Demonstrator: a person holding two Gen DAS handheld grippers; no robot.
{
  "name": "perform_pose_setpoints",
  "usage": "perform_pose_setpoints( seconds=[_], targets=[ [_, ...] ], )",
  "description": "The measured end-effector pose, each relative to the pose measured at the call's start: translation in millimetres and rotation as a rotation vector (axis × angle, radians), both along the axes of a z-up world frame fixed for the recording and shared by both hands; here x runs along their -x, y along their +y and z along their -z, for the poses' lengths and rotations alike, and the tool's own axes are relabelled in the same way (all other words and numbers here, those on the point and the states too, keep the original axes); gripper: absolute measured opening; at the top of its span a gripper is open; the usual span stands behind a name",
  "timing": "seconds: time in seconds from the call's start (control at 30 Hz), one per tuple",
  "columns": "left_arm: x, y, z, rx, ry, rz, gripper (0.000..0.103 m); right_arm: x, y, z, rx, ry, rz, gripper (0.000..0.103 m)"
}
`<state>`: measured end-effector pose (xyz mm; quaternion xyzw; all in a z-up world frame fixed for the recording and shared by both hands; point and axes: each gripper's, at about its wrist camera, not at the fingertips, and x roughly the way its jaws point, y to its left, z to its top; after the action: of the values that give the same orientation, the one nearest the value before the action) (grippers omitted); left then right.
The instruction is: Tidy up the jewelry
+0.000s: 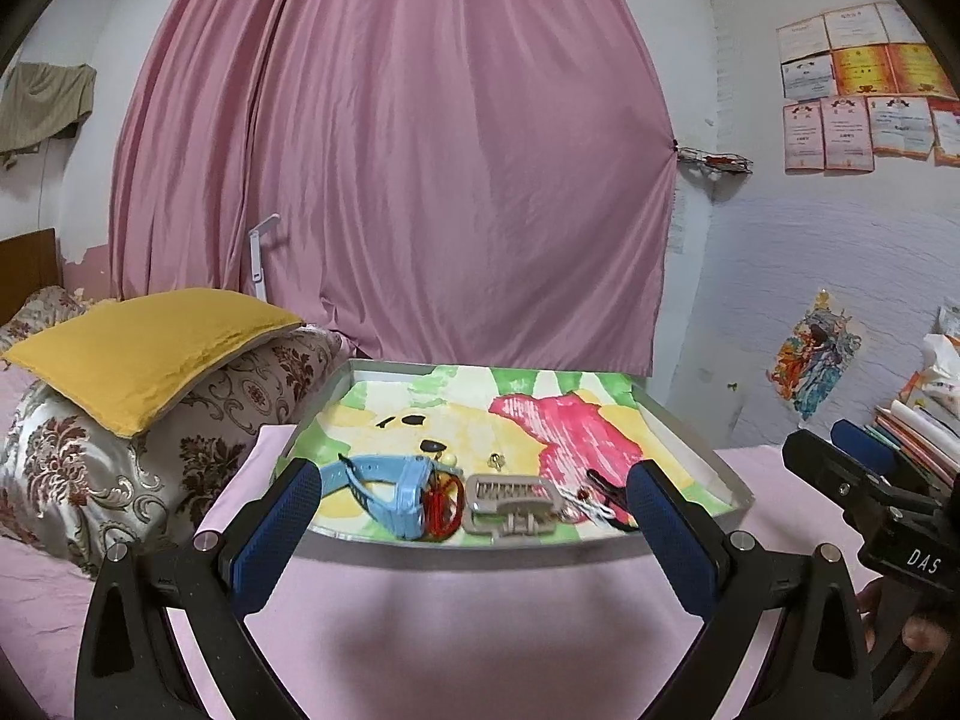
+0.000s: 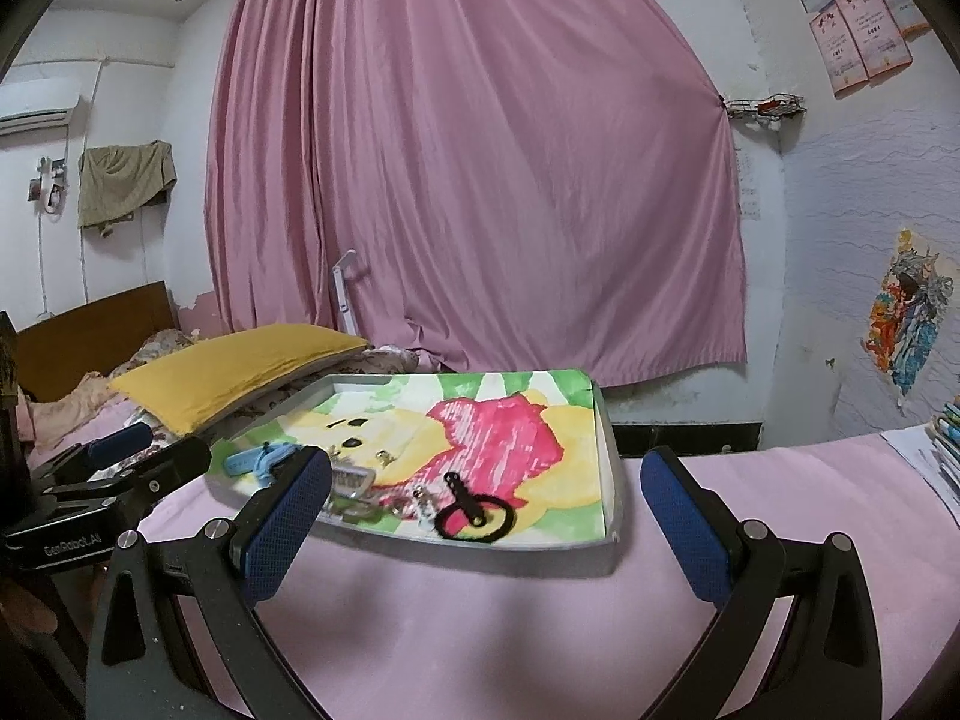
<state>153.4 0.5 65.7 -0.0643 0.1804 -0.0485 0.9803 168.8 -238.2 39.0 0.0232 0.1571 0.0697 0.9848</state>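
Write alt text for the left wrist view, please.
The open left gripper hovers before a shallow tray holding a blue watch, a red ring-shaped item and a grey clip. Behind hangs a pink curtain.

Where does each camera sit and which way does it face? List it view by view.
Left wrist: on the left gripper, low over the pink cloth, facing the tray head-on; its own open fingers show, with the right gripper at right.
Right wrist: on the right gripper, facing the tray's right part; its open fingers show, with the left gripper at left.
Shared: tray, blue watch, pink curtain.
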Motion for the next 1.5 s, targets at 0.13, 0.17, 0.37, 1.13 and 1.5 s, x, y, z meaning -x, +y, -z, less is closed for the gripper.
perform_pose_setpoints(
  seconds=[0.13,0.17,0.37,1.13,1.5],
  targets=[
    [15.6,1.8,0.8,0.001,0.006,0.001,0.102,18.3,-0.1,2.0,0.001,0.009,-0.011,0.101],
    [20.2,3.2,1.0,0.004,0.006,-0.001,0.102,23.9,-0.4,3.3,0.001,0.009,-0.013,0.101],
    [42.7,8.1,7.0,0.003,0.017,-0.007,0.102,46.5,-1.4,12.7,-0.005,0.016,-0.008,0.101],
    [81.6,9.4,36.4,-0.045,-0.02,-0.106,0.102,74.5,-1.9,42.6,0.022,-0.001,0.093,0.101],
    [81.2,5.1,38.3,-0.067,-0.011,-0.089,0.102,73.7,5.8,45.8,0.057,-0.001,0.094,0.101]
  ],
)
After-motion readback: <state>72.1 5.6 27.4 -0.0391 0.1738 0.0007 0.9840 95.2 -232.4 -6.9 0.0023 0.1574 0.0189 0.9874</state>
